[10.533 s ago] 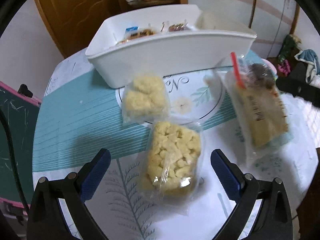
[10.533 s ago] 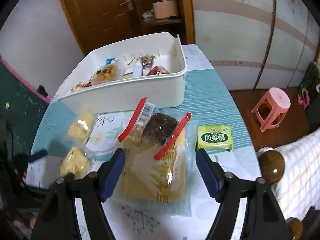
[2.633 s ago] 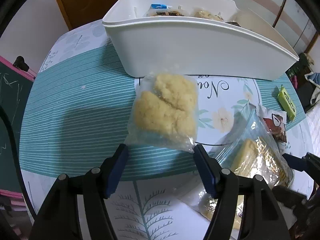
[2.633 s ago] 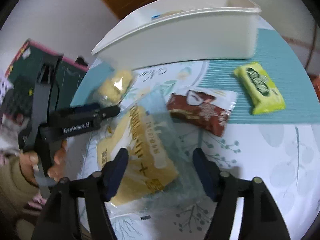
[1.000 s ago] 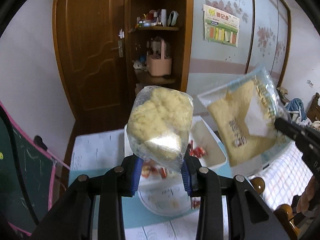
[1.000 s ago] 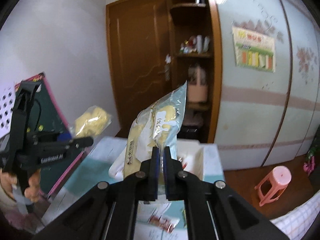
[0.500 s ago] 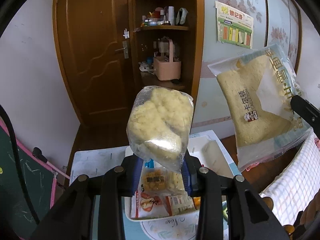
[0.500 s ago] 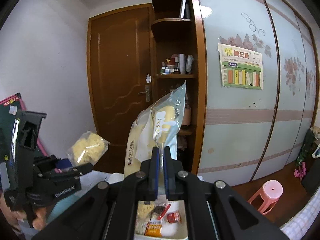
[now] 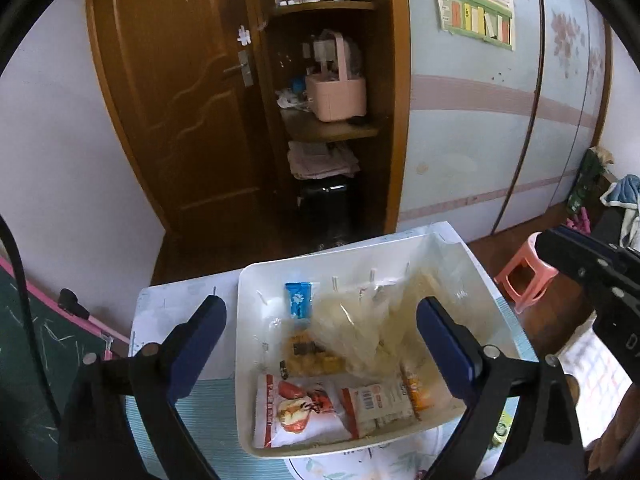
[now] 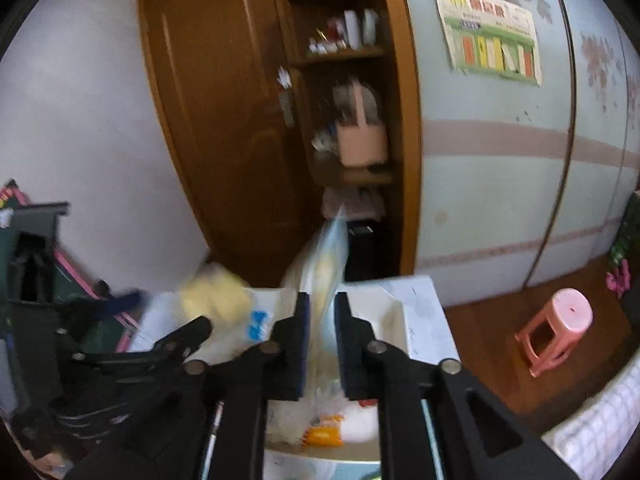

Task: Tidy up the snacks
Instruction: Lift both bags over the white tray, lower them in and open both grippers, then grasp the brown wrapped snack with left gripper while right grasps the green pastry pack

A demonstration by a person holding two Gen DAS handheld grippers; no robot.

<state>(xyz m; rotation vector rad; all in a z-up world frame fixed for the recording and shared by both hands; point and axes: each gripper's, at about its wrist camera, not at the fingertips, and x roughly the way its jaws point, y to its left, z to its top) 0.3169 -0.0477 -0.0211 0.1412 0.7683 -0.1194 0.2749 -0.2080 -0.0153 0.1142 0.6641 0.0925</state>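
The left gripper [image 9: 320, 336] is sitting low in the left wrist view with its blue-padded jaws spreading wide, and nothing is being pinched between them. Framed between its fingers [image 9: 196, 332], the white rectangular plastic bin [image 9: 248, 360] is filling the lower centre of the frame. Inside it, a red-and-white snack packet [image 9: 296, 412] is lying at the lower left, a small blue wrapper [image 9: 298, 300] is standing near the upper left, and two clear bags of pale yellow puffed snack [image 9: 360, 332] are showing as a blurred, translucent heap across the middle and right. The bin is resting on a table with a teal striped cloth [image 9: 192, 408]. A pink plastic stool [image 9: 524, 276] is standing on the floor at the right edge.

In the right wrist view, the right gripper [image 10: 322, 344] is occupying the lower centre, its jaws parting slightly. A clear flat bag of yellow snack [image 10: 330, 256] is standing upright in the narrow gap between them, blurred; whether the pads are pressing on it cannot be told. A blurred yellow lump [image 10: 214, 296] is showing left of centre, above the bin's far rim.
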